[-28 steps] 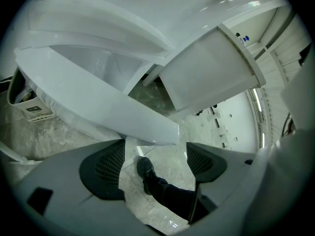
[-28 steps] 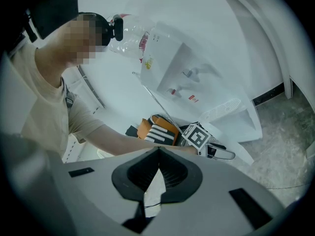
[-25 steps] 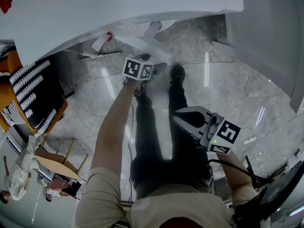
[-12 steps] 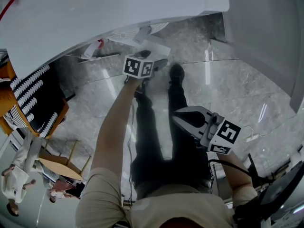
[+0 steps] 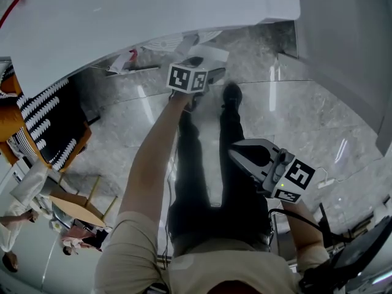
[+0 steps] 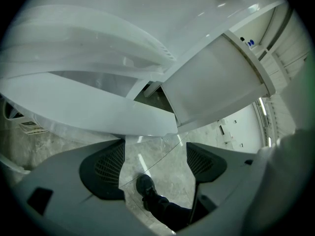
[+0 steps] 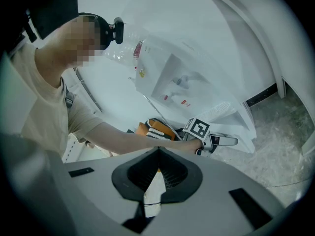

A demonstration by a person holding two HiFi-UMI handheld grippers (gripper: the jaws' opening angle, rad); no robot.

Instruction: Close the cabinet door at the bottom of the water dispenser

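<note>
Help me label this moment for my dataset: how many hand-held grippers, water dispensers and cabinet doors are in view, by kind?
Hand-held grippers: 2, the left hand-held gripper and the right hand-held gripper
Water dispenser: 1
Cabinet door: 1
Total: 4

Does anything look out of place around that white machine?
Yes: the cabinet door at the bottom of the water dispenser stands ajar, a dark gap showing beside it. The left gripper, jaws apart, is right by it.
</note>
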